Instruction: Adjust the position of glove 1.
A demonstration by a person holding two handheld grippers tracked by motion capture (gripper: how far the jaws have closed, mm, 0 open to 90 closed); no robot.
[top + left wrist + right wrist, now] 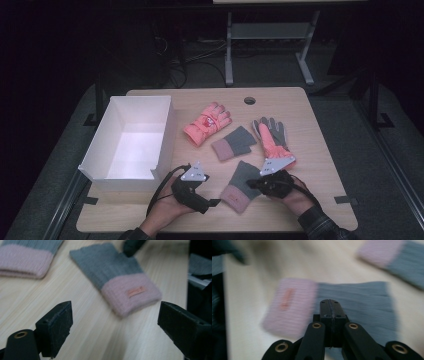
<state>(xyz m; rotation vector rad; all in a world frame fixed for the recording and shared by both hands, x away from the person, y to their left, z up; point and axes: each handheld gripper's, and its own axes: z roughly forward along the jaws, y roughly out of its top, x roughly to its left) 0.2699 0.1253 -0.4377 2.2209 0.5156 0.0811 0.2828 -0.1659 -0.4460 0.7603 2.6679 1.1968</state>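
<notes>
A grey knit mitten with a pink cuff (240,186) lies near the table's front edge, between my two grippers. My left gripper (211,191) sits just left of it with its jaws wide open, and the cuff (132,292) lies beyond them, untouched. My right gripper (251,184) reaches in from the right. Its jaws (329,302) are pressed together over the grey part of the mitten (362,297), and whether any fabric is pinched is blurred. A matching second mitten (233,143) lies farther back.
An open white box (120,182) stands at the table's left. A pink padded glove (207,123) and a grey and orange glove (271,136) lie behind the mittens. A cable hole (249,100) sits near the far edge of the wooden table (315,155).
</notes>
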